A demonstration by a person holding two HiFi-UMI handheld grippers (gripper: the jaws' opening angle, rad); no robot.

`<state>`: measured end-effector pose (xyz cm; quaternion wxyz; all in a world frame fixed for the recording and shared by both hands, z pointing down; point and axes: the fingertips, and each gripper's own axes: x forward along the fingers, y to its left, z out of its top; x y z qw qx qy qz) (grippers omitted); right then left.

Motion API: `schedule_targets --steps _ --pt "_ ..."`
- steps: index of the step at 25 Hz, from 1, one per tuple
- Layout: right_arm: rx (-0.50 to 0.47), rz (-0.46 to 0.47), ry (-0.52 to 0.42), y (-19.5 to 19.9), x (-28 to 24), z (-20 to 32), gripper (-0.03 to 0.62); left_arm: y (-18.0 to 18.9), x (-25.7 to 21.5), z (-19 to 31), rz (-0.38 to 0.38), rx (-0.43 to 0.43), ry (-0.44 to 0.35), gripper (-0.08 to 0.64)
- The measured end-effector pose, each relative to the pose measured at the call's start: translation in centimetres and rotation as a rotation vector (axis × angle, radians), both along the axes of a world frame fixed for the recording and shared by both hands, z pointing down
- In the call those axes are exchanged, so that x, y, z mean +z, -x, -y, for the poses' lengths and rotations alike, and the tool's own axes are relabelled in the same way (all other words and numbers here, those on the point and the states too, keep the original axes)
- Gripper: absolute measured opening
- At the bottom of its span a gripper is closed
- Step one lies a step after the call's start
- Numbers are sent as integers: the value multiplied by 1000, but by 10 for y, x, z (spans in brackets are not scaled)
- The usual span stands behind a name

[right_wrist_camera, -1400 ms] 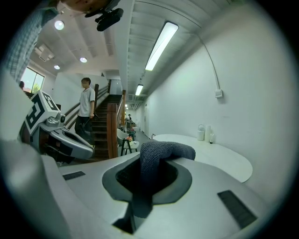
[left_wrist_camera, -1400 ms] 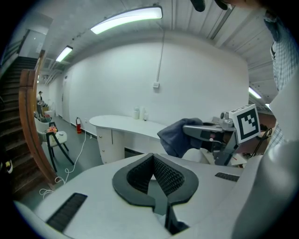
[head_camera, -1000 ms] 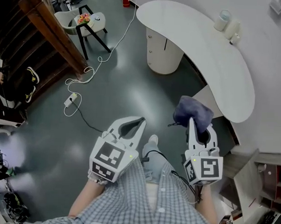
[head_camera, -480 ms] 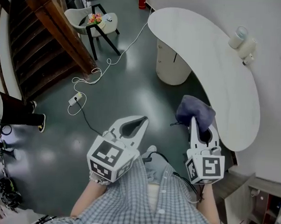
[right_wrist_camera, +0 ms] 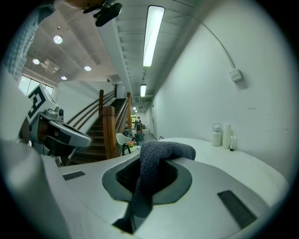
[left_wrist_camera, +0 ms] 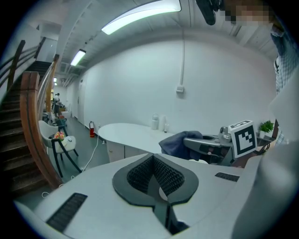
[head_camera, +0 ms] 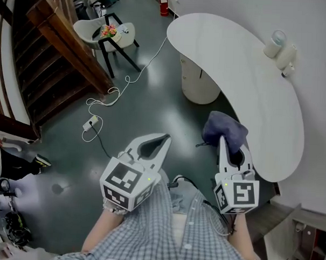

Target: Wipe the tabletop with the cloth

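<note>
**One cloth, two grippers, one tabletop**

One grey cloth [head_camera: 225, 129] is pinched in the closed right gripper [head_camera: 227, 150] and bunched over its tips, in the air just beside the white tabletop [head_camera: 246, 82]. The left gripper [head_camera: 162, 140] is closed on nothing. Both are held side by side, pointed forward. Three containers [head_camera: 279, 46] are seen on the table's far side.

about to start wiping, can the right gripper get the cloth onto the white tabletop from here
Probably yes: the right gripper is shut on the cloth right beside the tabletop's near edge, with nothing between them. The containers stand at the far edge, by the wall.
</note>
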<state>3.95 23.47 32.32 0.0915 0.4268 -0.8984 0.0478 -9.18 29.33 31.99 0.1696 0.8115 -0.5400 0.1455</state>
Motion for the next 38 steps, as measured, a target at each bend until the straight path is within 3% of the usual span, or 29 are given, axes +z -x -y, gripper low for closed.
schedule_targets --steps 9,29,38 --pt "80 -16 17 -10 11 30 31 4 10 43 -21 68 12 3" --pt "297 -39 30 80 3 157 31 86 2 209 -21 320 10 3" --pt "366 -49 41 107 13 195 31 110 8 256 -15 398 4 3"
